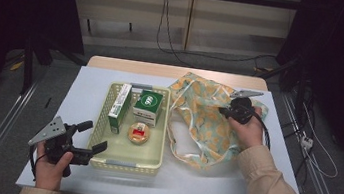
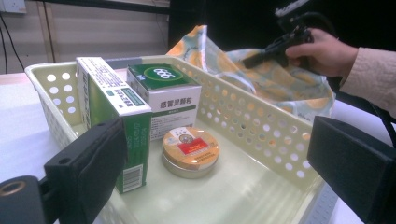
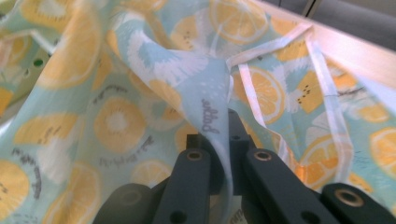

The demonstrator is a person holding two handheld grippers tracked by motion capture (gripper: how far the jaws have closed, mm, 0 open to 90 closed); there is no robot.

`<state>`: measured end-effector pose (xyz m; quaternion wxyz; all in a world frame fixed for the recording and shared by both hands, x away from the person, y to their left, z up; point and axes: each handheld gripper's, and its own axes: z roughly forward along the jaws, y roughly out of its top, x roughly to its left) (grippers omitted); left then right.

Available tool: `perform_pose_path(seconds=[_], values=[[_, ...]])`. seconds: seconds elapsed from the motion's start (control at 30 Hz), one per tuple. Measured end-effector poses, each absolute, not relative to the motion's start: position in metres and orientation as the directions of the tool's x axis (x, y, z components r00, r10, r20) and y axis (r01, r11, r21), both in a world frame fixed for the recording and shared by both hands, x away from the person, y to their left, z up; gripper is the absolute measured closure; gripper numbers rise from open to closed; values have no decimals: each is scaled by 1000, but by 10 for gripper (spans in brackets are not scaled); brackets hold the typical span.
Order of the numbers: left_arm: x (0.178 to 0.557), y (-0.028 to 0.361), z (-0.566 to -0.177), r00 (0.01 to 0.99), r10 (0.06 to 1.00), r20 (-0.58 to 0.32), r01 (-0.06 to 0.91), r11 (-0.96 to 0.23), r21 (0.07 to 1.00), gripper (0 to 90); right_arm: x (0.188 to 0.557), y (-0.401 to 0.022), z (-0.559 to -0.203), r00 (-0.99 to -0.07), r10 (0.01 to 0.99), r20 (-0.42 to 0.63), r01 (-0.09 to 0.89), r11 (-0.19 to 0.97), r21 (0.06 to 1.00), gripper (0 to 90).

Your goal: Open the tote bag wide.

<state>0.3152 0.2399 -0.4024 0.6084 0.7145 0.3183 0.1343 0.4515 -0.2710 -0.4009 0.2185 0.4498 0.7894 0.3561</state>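
Now, bag grip: my right gripper is clamped on the fruit-print bag; I lift gently.
Left gripper: jaws apart, waiting by the basket.

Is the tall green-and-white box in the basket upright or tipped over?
Upright: the green-and-white box stands on end in the basket, beside the round tin.

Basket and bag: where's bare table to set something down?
Free: the table strip left of the basket, and the front edge between both forearms. Crowded: the gap between the basket and the fabric bag, where its straps lie.
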Motion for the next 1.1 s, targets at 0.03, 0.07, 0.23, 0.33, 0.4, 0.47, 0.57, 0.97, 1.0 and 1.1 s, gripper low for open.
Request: perform_pose_path(seconds=[0.03,0.07,0.23,0.33,0.4,0.47,0.57,0.97,1.0,1.1], values=[[315,239,-402,762,618,-194,291,-58,955,51,451,-271,-396,-497,867,-26,555,340,759,900],[315,239,-402,762,618,-195,292,-59,955,52,450,-272,-392,-498,867,-36,550,348,759,900],[315,238,-399,766,613,-194,289,-58,956,51,447,-275,-371,-470,879,-87,527,358,771,900],[315,238,-394,766,616,-185,278,-59,959,51,445,-279,-362,-451,887,-95,512,344,787,900],[315,236,-390,771,607,-192,279,-52,959,51,444,-281,-358,-451,888,-96,514,345,785,900],[316,233,-387,777,601,-187,274,-56,960,51,443,-282,-355,-443,891,-98,512,341,788,900],[318,227,-384,783,590,-199,289,-62,955,51,442,-284,-349,-438,894,-97,510,336,792,900],[332,219,-366,794,575,-195,312,-111,944,48,433,-275,-332,-470,874,-126,507,384,772,899],[334,218,-365,794,577,-193,312,-113,943,48,432,-274,-334,-476,871,-124,509,387,768,899],[342,213,-360,798,570,-198,325,-129,937,49,432,-272,-338,-480,869,-118,517,389,762,899]])
